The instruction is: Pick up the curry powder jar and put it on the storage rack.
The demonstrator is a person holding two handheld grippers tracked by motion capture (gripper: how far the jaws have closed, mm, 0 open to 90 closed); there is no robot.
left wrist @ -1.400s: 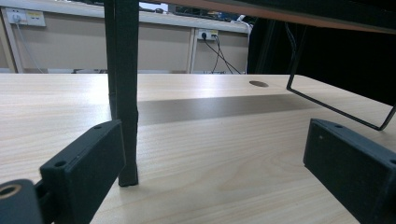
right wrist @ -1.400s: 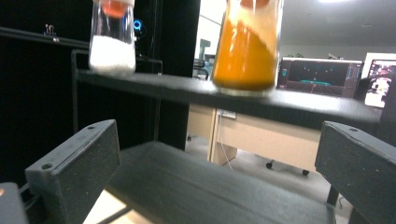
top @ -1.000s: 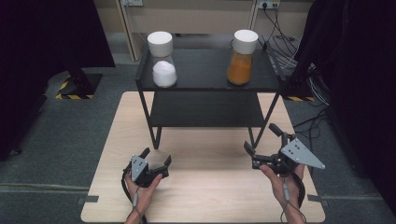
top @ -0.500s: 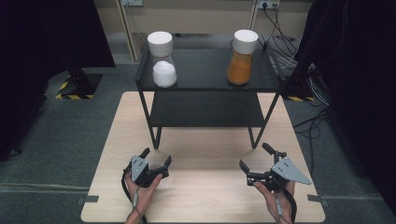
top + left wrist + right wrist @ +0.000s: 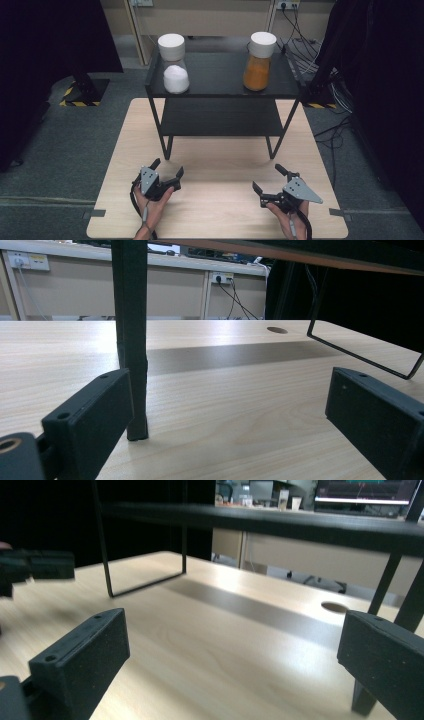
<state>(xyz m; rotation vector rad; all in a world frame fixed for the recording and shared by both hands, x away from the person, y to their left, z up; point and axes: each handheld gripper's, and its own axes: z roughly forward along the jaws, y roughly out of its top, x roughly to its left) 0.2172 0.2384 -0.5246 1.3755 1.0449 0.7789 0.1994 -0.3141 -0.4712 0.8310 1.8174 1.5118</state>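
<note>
Resting low over the pale wooden table, the left gripper sits in the person's left hand near the table's front edge, its two black jaws spread wide apart with nothing between them. From the left gripper view, the jaws frame the black metal front leg of the black two-tier metal shelf rack, which stands just ahead of them on the wood; the leg is closer to the left-hand jaw in that view but not gripped. The right gripper, with its grey three-cornered plate on top, is held in the person's right hand near the front right of the table, well apart from the left one. Its jaws also stand wide open and empty, and the right gripper view shows bare wood between them, with the rack's thin black wire side frame farther off.

On the rack's top tier, well away from both grippers, stand two clear jars with white lids: the jar of white powder toward the left end and the jar of orange powder toward the right end, both upright. The lower tier sits beneath them above the table
</note>
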